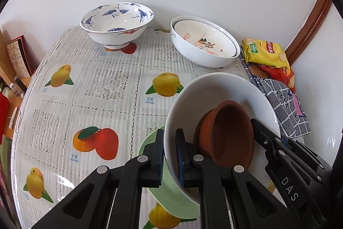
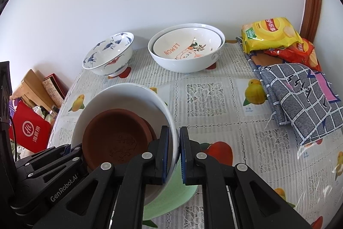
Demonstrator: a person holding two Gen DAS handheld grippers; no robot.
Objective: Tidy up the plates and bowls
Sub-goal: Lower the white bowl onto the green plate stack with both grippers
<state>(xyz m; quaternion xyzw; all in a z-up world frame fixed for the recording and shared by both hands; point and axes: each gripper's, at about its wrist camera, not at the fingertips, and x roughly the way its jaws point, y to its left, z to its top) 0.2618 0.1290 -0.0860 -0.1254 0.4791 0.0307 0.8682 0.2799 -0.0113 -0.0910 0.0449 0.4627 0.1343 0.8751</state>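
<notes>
Left wrist view: the left gripper (image 1: 169, 156) clamps the white bowl (image 1: 214, 89) rim, brown dishes (image 1: 227, 134) inside, over a green plate (image 1: 171, 192) on the counter (image 1: 111, 83).

Right wrist view: the right gripper (image 2: 173, 153) pinches the opposite rim. Next, probably lower both evenly onto the plate.

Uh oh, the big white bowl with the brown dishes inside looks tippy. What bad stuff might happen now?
1. The plain white bowl is gripped only at opposite rims by the left gripper and right gripper; one might slip.
2. The brown clay dishes lean loose inside and might slide or chip.
3. Set down crooked on the pale green plate, the bowl might rock.
</notes>
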